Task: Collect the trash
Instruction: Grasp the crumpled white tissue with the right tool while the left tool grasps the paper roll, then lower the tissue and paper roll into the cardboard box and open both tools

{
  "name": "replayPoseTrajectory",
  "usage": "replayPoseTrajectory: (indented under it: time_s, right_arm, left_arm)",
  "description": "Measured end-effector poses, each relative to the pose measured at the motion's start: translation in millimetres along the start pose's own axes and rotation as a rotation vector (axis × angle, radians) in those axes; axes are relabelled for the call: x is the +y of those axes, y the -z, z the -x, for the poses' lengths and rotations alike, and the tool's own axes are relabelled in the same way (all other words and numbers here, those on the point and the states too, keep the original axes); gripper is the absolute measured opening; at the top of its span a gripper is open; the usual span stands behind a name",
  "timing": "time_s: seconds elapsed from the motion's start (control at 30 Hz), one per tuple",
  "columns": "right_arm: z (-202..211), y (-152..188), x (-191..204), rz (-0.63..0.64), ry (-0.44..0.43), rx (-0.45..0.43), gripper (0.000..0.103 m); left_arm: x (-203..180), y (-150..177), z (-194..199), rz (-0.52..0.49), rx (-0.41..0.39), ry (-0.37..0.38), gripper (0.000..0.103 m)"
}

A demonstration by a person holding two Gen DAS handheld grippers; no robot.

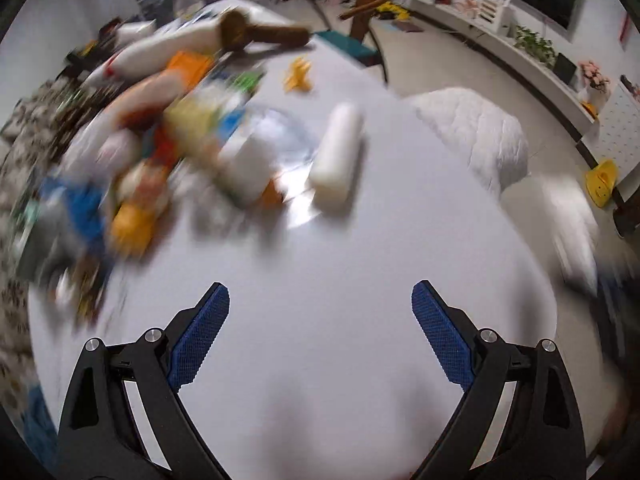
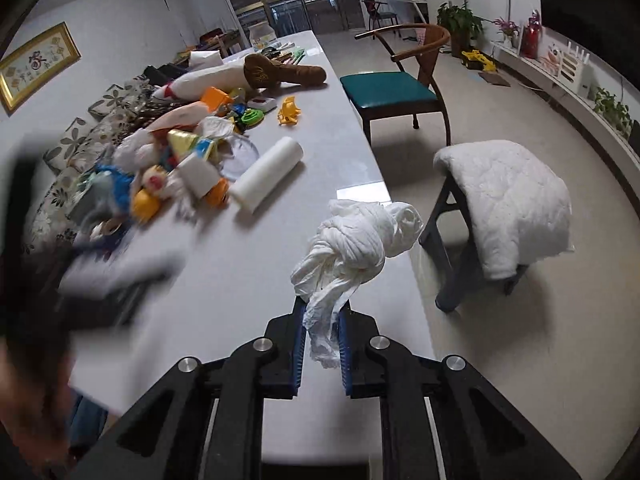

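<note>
My right gripper is shut on a crumpled white tissue wad and holds it above the white table's right edge. My left gripper is open and empty above bare table; its view is blurred by motion. It shows as a dark blur at the left of the right wrist view. A white roll lies on the table beside a pile of toys and wrappers.
A stool with a white quilted cover stands right of the table. A wooden chair with a teal seat is further back. A brown plush and yellow toy lie far on the table.
</note>
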State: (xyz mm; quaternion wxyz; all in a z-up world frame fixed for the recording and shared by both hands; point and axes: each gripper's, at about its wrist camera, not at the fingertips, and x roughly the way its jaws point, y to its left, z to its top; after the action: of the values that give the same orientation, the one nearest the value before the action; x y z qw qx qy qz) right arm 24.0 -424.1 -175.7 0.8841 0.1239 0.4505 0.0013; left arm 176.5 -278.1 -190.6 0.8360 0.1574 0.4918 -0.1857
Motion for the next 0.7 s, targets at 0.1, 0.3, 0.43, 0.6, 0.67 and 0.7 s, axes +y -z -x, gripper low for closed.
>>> replayPoseTrajectory:
  time_s: [0.1,0.3,0.43,0.6,0.67,0.7]
  right_arm:
    - [19,30,-7,-0.026,-0.001,-0.003,0.014]
    - [30,64,-11,-0.066,-0.032,0.014,0.014]
    - [27,68,-15,-0.078,-0.048,0.018,0.015]
    - [27,64,-19,-0.087,-0.052,0.017,0.015]
    - [27,60,-18,-0.085,-0.057,0.012,0.015]
    - [29,61,-17,-0.083,-0.057,0.008,0.015]
  left_arm:
    - [-19,-32,-25,-0.006,0.002,-0.011,0.09]
    - [-40,-75,-73,-0.016,0.014,-0.09,0.09]
    - [-34,-76,-103,0.032,0.087,-0.073,0.09]
    - [-20,-71,-98,0.1,0.077,-0.014,0.039]
    - [-21,-68,-92,0.086,0.085,-0.026,0.039]
    - [-21,-66,-90,0.079,0.084,-0.021,0.039]
